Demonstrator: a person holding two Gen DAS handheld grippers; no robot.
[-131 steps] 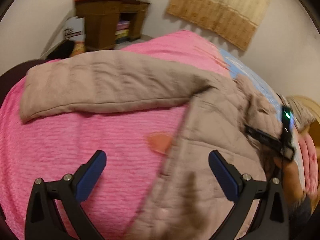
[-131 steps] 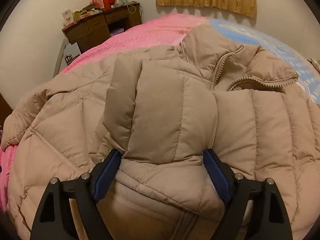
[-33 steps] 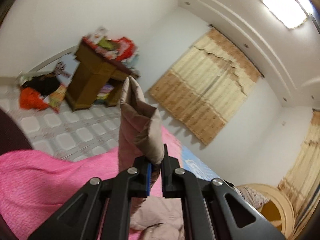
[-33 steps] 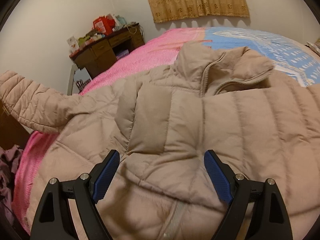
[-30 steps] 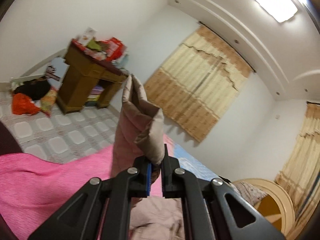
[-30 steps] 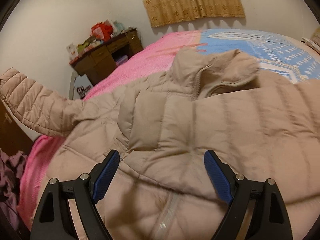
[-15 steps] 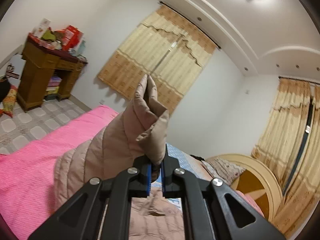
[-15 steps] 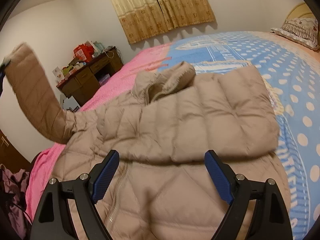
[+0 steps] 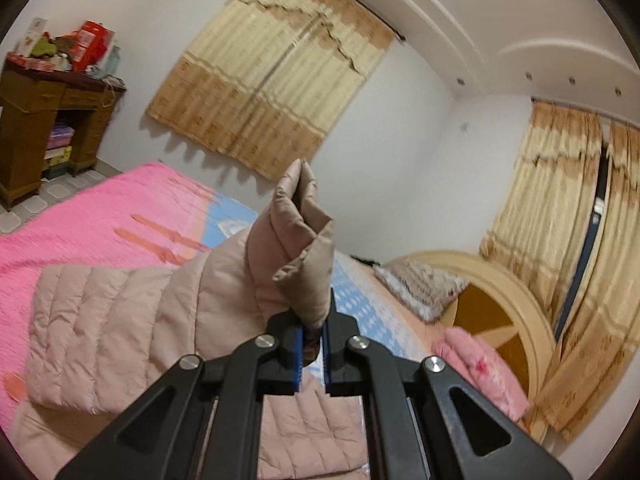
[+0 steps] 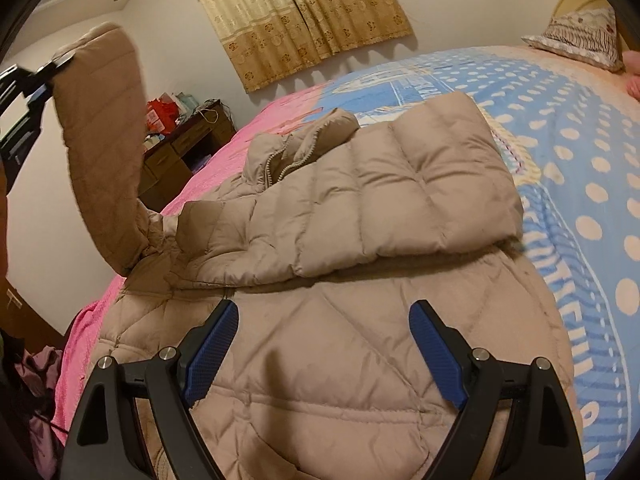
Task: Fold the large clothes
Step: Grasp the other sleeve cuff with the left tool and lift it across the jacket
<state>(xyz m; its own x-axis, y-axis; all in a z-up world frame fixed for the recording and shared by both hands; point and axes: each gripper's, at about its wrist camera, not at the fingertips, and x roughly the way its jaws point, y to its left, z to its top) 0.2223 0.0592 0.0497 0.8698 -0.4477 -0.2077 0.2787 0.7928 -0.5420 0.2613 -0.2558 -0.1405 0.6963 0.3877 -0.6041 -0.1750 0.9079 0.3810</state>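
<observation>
A large beige quilted puffer jacket [image 10: 340, 360] lies spread on the bed, one sleeve [image 10: 392, 196] folded across its chest below the zipped collar. My left gripper [image 9: 311, 350] is shut on the cuff of the other sleeve [image 9: 308, 248] and holds it up in the air. In the right wrist view that raised sleeve [image 10: 104, 140] stands at the far left, with the left gripper at its top edge. My right gripper [image 10: 323, 354] is open and empty, hovering just above the jacket's lower body.
The bed has a pink blanket [image 9: 92, 224] on one half and a blue dotted sheet [image 10: 568, 140] on the other. Pillows [image 9: 420, 288] lie by the round headboard. A wooden desk [image 9: 44, 120] with clutter stands by the curtained wall. Dark clothes [image 10: 36, 368] hang off the bed's left edge.
My left gripper took hold of the sleeve cuff, lifted it and swung it toward the jacket's body. My right gripper let go of the folded sleeve and pulled back along the jacket.
</observation>
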